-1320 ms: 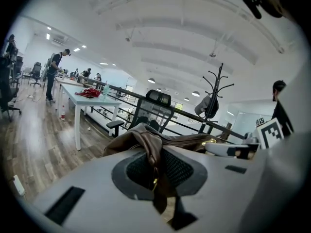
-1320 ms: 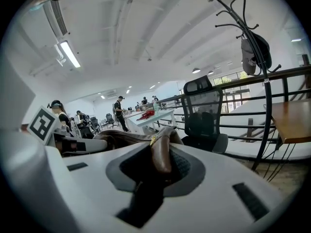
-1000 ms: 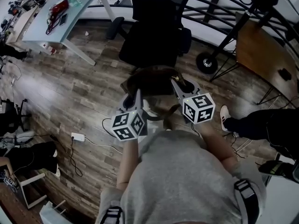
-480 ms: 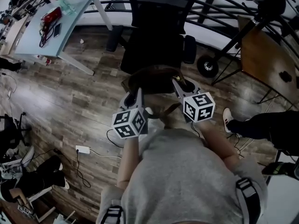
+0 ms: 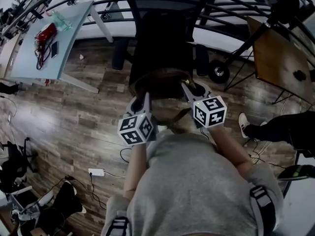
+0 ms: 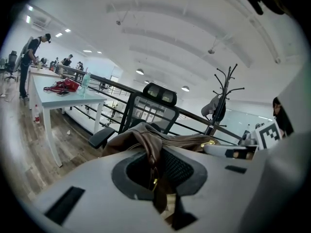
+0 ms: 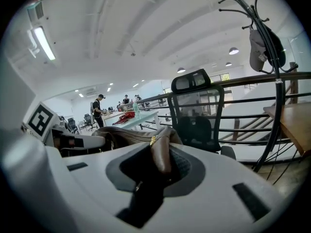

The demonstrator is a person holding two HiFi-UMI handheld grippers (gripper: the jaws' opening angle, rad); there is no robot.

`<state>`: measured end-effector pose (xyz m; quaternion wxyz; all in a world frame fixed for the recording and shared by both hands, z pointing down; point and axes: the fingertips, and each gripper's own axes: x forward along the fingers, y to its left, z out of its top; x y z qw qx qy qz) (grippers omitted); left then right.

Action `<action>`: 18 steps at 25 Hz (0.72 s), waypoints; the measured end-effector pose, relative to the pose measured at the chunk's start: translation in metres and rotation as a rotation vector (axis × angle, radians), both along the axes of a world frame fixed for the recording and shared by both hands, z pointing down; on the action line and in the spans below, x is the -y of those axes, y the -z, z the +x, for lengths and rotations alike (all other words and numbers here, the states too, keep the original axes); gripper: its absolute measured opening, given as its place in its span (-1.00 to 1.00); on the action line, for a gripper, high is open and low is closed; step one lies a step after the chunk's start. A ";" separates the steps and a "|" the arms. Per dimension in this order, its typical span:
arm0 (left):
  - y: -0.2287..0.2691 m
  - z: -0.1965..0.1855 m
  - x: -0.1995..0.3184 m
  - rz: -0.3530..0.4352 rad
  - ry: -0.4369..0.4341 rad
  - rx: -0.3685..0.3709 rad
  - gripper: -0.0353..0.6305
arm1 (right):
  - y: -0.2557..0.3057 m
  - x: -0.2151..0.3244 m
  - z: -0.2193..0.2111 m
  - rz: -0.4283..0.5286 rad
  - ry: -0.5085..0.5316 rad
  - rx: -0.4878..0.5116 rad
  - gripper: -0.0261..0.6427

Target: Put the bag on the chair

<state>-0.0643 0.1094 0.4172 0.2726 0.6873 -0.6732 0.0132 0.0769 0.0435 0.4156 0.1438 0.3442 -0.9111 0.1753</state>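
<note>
**Clenched fingers (image 5: 146,103) on both bag straps**

Gripping one brown strap apiece: left gripper (image 5: 142,100) pinched on a strap (image 6: 151,155), right gripper (image 5: 188,89) likewise (image 7: 161,154). Holding the brown bag (image 5: 162,80) off the floor at the front edge of the black mesh office chair (image 5: 165,33); touching the seat or not, cannot tell. Underfoot, grey-brown wood-plank floor (image 5: 74,112) with a white power strip (image 5: 96,172). Left, a pale table (image 5: 29,63); right, a wooden desk (image 5: 280,58). Behind the chair, a black railing (image 5: 236,16). Overhead, a white ceiling (image 6: 160,28).
</note>
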 end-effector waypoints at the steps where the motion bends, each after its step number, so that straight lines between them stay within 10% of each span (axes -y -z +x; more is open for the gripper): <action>1: -0.001 -0.004 0.006 0.002 -0.008 0.002 -0.76 | -0.001 0.005 -0.004 0.000 -0.008 0.002 -0.72; 18: -0.014 -0.060 0.067 -0.018 -0.086 -0.004 -0.76 | -0.013 0.058 -0.055 -0.022 -0.100 -0.003 -0.72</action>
